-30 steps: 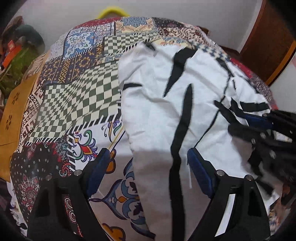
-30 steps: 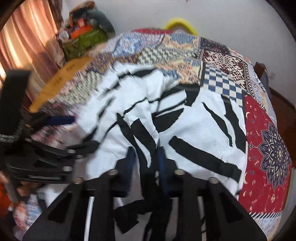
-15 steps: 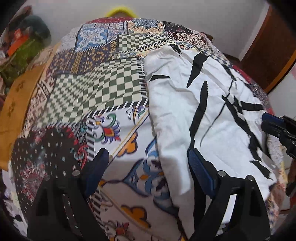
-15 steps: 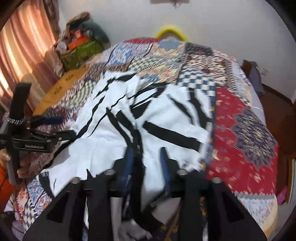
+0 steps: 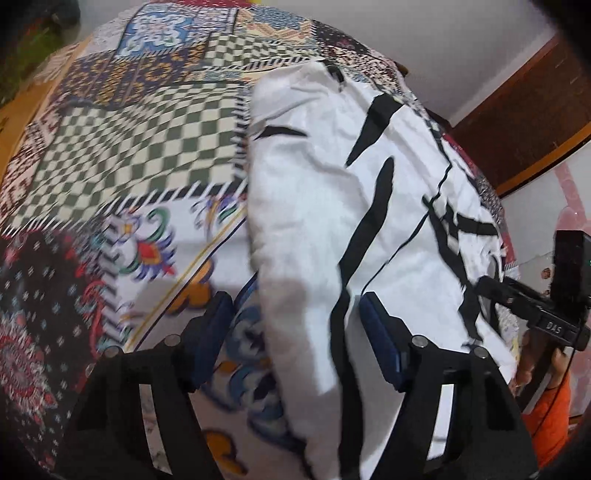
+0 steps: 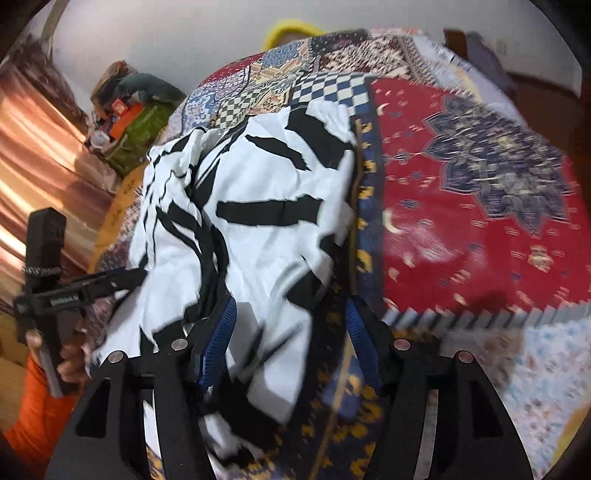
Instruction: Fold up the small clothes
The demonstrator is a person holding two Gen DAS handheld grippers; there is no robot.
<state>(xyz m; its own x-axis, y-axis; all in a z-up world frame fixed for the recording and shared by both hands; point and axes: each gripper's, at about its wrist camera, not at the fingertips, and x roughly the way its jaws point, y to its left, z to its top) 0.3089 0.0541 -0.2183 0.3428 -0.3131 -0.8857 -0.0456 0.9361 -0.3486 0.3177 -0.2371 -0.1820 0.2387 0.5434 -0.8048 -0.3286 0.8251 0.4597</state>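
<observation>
A white garment with black stripes point(image 5: 332, 192) lies folded lengthwise on a patchwork bedspread point(image 5: 147, 147). My left gripper point(image 5: 295, 325) is open, its jaws on either side of the garment's near left edge. In the right wrist view the same garment point(image 6: 258, 206) lies crumpled, and my right gripper point(image 6: 288, 332) is open over its near right edge. Neither gripper grips the cloth. The right gripper also shows at the right of the left wrist view point(image 5: 535, 306), and the left gripper shows at the left of the right wrist view point(image 6: 92, 288).
The bedspread covers a bed with a red patch point(image 6: 461, 221) to the right of the garment. A yellow object point(image 6: 291, 31) sits behind the bed's far end. Bags and clutter point(image 6: 133, 122) lie at the far left by an orange curtain point(image 6: 37, 166). A wooden door point(image 5: 524, 122) stands on the right.
My right gripper has opened and let go of the garment, which now lies narrower on the bed. Both grippers have shifted along its near edges.
</observation>
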